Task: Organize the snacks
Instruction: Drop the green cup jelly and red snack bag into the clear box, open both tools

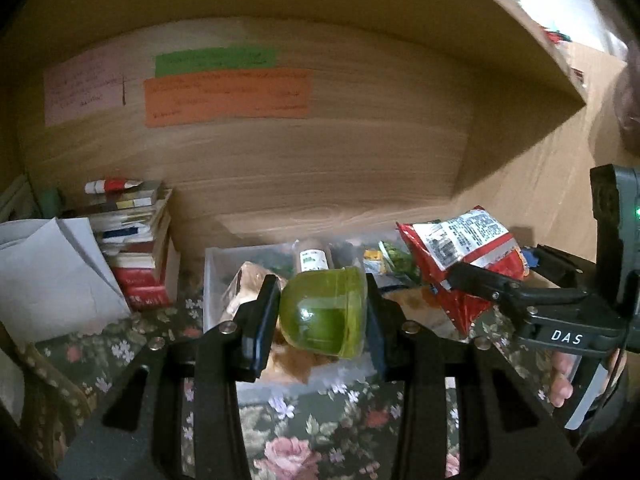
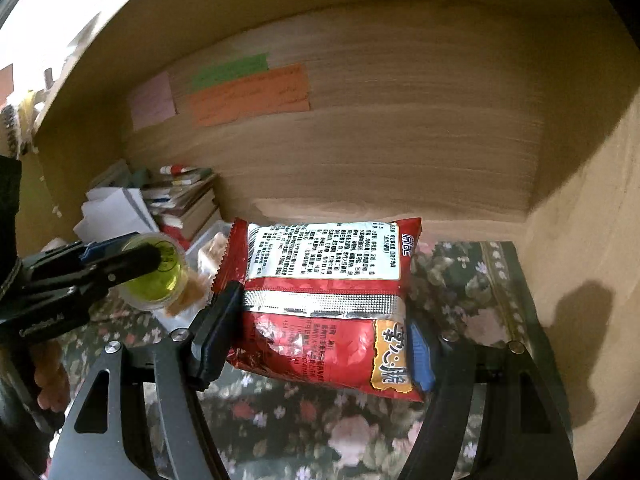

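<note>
- A wooden back panel fills the upper half of both views; the writing on its pink, green and orange paper notes is too blurred to read.
- The counter under a dark floral cloth runs along the bottom of each frame, much of it hidden behind the gripper frames.
- A clear plastic bin sits at centre in the left wrist view; its contents are a jumble, with only a labelled bottle and some wrapped snacks vaguely distinguishable.
- A stack of books stands at the left of the frame beside white paper, titles unreadable.
- The red snack bag hangs above the counter at centre in the right wrist view, its back label facing the camera; the right gripper has its fingers clamped on both side edges.
- The green jelly cup is pinched between the closed fingers of the left gripper, above the bin's front.
- A person's fingertips show at the lower right edge, mostly cut off.
</note>
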Demonstrator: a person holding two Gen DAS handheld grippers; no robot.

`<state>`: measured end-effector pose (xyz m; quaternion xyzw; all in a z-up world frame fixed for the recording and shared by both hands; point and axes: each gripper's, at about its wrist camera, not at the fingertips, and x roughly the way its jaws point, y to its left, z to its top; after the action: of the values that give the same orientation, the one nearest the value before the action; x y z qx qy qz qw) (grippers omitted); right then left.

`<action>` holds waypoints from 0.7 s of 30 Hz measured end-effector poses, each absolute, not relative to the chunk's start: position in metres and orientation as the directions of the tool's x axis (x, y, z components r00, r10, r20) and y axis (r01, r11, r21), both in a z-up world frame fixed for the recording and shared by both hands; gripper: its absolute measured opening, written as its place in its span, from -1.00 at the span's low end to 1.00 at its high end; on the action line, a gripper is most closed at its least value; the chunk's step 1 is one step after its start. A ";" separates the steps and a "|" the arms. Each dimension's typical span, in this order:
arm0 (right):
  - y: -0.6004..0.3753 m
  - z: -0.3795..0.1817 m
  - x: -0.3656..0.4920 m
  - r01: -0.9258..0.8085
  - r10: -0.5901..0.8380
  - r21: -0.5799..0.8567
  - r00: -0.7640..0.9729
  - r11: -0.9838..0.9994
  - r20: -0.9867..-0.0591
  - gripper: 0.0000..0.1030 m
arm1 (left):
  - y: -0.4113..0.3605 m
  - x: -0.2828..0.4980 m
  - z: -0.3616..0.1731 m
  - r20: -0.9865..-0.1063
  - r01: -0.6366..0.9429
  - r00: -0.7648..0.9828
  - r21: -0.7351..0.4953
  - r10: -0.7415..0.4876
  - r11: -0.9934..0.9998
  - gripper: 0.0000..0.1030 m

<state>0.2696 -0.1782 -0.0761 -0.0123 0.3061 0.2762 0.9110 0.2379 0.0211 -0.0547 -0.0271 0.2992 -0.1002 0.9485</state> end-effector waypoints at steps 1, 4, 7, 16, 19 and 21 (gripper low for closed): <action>-0.178 -0.076 0.274 -0.512 0.498 0.150 0.657 0.846 -0.566 0.33 | 0.021 0.242 -0.056 -0.566 0.171 0.798 -0.112 -0.204 0.979 -0.23; -0.171 -0.077 0.288 -0.514 0.498 0.152 0.649 0.844 -0.575 0.33 | 0.022 0.257 -0.060 -0.575 0.163 0.795 -0.105 -0.194 0.981 -0.23; -0.162 -0.081 0.299 -0.516 0.494 0.148 0.641 0.844 -0.587 0.33 | 0.024 0.271 -0.065 -0.579 0.155 0.793 -0.109 -0.189 0.982 -0.23; -0.141 -0.104 0.324 -0.523 0.475 0.134 0.598 0.842 -0.646 0.33 | 0.026 0.296 -0.082 -0.604 0.111 0.784 -0.093 -0.145 0.989 -0.23; -0.137 -0.111 0.328 -0.529 0.474 0.137 0.578 0.838 -0.664 0.34 | 0.027 0.298 -0.085 -0.609 0.107 0.780 -0.095 -0.143 0.990 -0.22; -0.137 -0.113 0.330 -0.529 0.469 0.134 0.573 0.838 -0.672 0.34 | 0.028 0.299 -0.087 -0.615 0.104 0.774 -0.107 -0.148 0.989 -0.21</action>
<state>0.3298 -0.1368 -0.1133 -0.0406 0.3666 0.2815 0.8859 0.2990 0.0285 -0.0870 -0.0335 0.3292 -0.0672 0.9413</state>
